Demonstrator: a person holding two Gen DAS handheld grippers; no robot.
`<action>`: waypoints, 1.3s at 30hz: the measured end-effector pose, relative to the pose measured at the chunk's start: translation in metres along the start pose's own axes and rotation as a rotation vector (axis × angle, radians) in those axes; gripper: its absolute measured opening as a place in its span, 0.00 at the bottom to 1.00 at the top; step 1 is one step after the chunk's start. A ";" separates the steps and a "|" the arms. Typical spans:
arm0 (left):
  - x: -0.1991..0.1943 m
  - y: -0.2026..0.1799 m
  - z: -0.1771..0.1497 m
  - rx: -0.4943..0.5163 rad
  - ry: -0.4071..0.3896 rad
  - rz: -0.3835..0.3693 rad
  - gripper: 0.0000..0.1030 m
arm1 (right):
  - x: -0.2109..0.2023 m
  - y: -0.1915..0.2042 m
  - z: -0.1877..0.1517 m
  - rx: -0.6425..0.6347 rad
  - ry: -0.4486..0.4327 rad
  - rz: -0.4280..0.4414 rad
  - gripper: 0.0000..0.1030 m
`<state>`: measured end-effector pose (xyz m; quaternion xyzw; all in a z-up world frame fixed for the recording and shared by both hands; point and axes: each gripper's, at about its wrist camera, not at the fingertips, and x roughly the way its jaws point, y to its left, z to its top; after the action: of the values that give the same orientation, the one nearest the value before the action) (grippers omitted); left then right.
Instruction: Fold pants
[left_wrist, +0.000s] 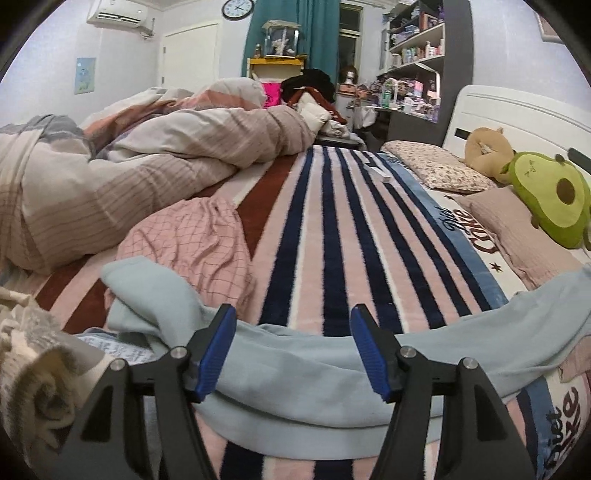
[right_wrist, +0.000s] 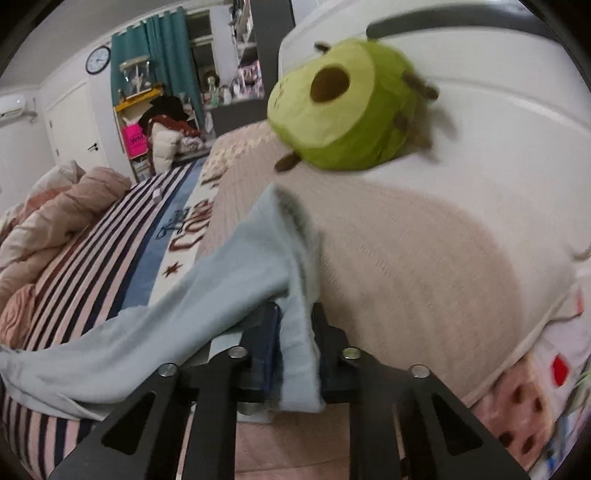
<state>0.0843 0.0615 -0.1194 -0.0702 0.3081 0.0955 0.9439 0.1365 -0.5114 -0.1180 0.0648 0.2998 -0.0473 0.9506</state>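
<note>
- Left wrist view: the left gripper (left_wrist: 293, 347) was seen with its blue pads (left_wrist: 216, 354) held apart, nothing pressed between them.
- A band of the light blue pants (left_wrist: 295, 373) was laid across the striped blanket (left_wrist: 332, 236), just below and ahead of those open pads, stretching away to either side.
- To the left of that gripper, a pink checked cloth (left_wrist: 192, 243) was bunched beside the pants; a rumpled duvet (left_wrist: 147, 155) was piled further off.
- Right wrist view: the right gripper (right_wrist: 295, 347) was clamped on an end of the pants (right_wrist: 295, 332), which stood up between the jaws and trailed off to its left.
- Ahead of it, a beige pillow (right_wrist: 424, 266) and an avocado toy (right_wrist: 343, 110) were seen.
- The step in hand was judged to be taking hold of both ends before a fold.
- The next move was judged to call for the left pads to be lowered onto the fabric and closed, so that the pants could be lifted evenly.
</note>
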 end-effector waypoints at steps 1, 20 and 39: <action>0.001 -0.001 0.000 0.002 0.004 -0.010 0.58 | -0.004 -0.003 0.003 -0.010 -0.012 -0.018 0.05; -0.002 -0.022 0.000 0.015 0.009 -0.095 0.60 | 0.017 -0.004 0.002 -0.028 0.152 0.171 0.53; 0.001 -0.015 0.001 0.009 0.005 -0.166 0.60 | -0.047 0.031 0.023 -0.245 -0.045 -0.036 0.11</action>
<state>0.0894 0.0473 -0.1178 -0.0915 0.3042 0.0152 0.9481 0.1155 -0.4820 -0.0696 -0.0581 0.2831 -0.0289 0.9569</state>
